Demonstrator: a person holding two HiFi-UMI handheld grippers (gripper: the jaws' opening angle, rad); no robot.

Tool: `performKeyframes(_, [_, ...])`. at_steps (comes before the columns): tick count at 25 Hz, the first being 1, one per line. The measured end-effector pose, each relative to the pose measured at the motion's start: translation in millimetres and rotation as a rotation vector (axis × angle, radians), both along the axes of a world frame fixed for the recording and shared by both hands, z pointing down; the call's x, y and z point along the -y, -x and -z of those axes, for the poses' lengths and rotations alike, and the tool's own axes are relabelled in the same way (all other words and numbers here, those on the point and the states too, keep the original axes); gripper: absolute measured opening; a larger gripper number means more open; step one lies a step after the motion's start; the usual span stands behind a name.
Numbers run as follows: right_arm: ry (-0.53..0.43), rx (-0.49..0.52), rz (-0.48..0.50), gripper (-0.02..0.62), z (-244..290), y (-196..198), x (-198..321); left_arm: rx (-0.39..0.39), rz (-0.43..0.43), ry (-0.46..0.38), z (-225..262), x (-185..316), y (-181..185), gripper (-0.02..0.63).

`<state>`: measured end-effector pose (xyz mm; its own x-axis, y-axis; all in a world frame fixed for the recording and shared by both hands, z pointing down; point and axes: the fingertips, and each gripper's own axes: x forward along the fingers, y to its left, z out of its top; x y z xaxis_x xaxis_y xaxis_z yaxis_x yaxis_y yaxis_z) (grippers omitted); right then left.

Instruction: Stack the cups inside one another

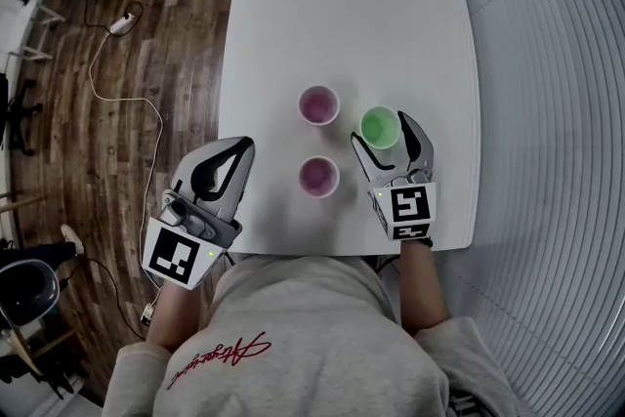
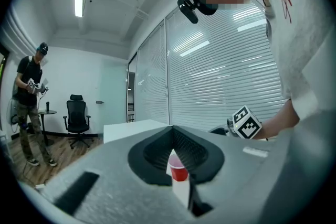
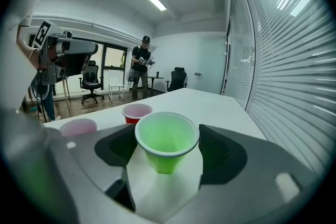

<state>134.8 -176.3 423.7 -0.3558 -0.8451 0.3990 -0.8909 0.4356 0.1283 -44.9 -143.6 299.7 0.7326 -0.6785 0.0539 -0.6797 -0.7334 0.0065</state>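
resting off the white table (image 1: 342, 5) edge at the left, the left gripper (image 1: 246, 149) has its claw pressed together on nothing and points across at the cups. next come two red cups, the far red cup (image 1: 318, 104) and the near red cup (image 1: 318, 176), both upright, mouths up, apart from each other. just right of them stands the green cup (image 1: 379, 126), also upright on the table, none nested yet. the right gripper (image 1: 381, 132) has its claw spread to either side of that green cup, pads close beside the rim, with no dent showing in the wall. these look like thin disposable party cups: very light, smooth, tapered, with a wall that would buckle under a hard squeeze. the rolled rim is likely the stiffest band, so a gentle pinch across the upper wall just under it seems safest; lower down the taper could let it slip.
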Motion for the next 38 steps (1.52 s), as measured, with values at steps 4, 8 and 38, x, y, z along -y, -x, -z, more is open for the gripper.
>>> performKeyframes(4, [-0.015, 0.002, 0.007, 0.359, 17.3, 8.8, 0.4, -0.011, -0.002, 0.000, 5.9, 1.7, 6.5, -0.003])
performKeyframes(8, [-0.040, -0.004, 0.014, 0.359, 22.6, 10.2, -1.6, -0.012, -0.011, 0.003, -1.5, 0.5, 4.8, -0.003])
performKeyframes(38, [-0.201, 0.046, 0.103, 0.360, 96.2, 70.0, -38.1, -0.033, -0.101, -0.009, -2.6, -4.1, 10.6, -0.002])
